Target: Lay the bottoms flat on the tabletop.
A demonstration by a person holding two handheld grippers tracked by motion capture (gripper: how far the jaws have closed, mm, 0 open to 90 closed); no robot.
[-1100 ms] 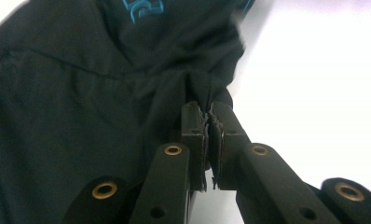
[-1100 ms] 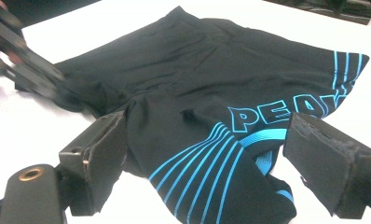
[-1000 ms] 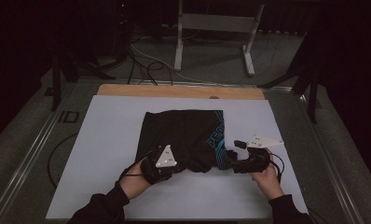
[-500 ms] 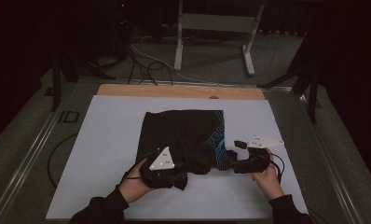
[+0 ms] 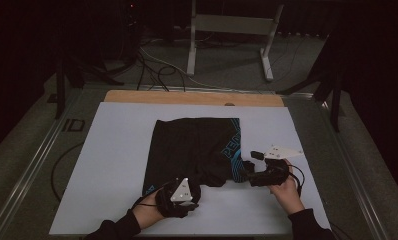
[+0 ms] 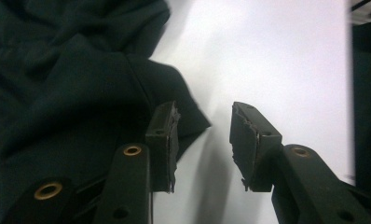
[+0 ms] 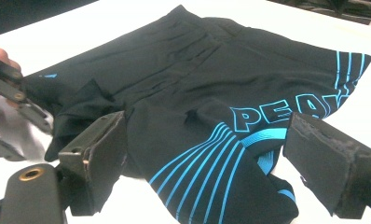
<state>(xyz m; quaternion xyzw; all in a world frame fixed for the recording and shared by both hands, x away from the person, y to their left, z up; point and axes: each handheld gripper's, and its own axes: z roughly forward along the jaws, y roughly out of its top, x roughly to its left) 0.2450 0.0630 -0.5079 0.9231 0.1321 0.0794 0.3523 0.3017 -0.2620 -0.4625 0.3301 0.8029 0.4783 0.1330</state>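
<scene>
Black shorts (image 5: pixel 197 147) with blue stripes and lettering (image 7: pixel 267 112) lie flat on the white table sheet (image 5: pixel 112 150). Their near edge is rumpled. My left gripper (image 5: pixel 183 186) sits at the near left leg, held by a hand. Its jaws are open in the left gripper view (image 6: pixel 202 112), with a dark hem corner (image 6: pixel 183 116) lying beside the left jaw. My right gripper (image 5: pixel 248 171) is at the printed right leg hem. It stands wide open (image 7: pixel 209 123) with the printed fabric lying between and below the jaws, not clamped.
A wooden strip (image 5: pixel 192 98) runs along the table's far edge. Behind it on the floor are a white metal stand (image 5: pixel 232 30) and loose cables (image 5: pixel 152 65). Bare white sheet lies left, right and near of the shorts. The other hand's gripper (image 7: pixel 6 79) shows at the left edge.
My left gripper has drawn back toward the near edge of the table, away from the bunched hem. The right gripper has barely moved.
</scene>
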